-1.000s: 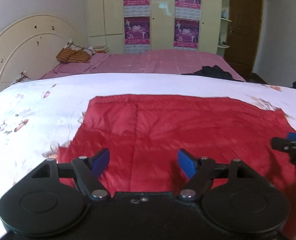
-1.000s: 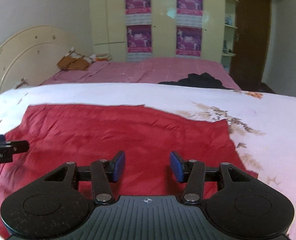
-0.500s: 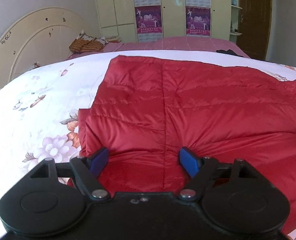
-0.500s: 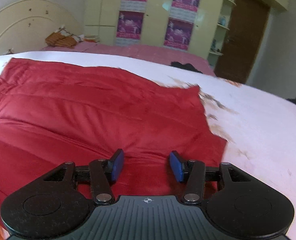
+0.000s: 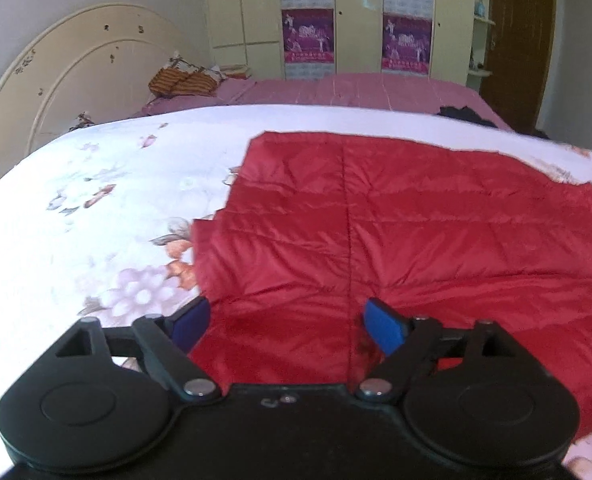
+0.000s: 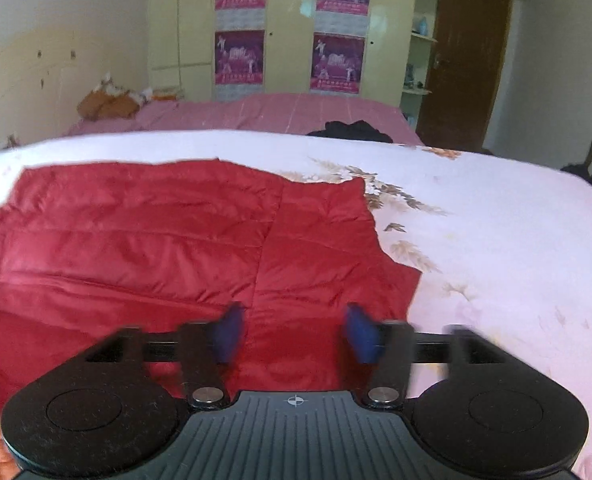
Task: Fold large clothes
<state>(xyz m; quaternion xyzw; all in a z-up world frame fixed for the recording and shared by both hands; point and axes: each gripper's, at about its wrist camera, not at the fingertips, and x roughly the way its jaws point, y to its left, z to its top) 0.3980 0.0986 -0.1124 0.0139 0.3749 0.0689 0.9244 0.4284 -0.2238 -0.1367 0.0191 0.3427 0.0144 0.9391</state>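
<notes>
both claws stood spread and empty, jaws just widened, the left gripper (image 5: 283,326) and right gripper (image 6: 293,334) over the near edge of a red quilted jacket (image 5: 396,232) lying on the floral bedspread (image 5: 95,208); puffy, light, slippery, best pinched at its near corners.

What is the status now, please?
Both grippers, left gripper and right gripper, open, jaws just widened, empty. Red jacket flat on bed. Nothing blocking.
</notes>
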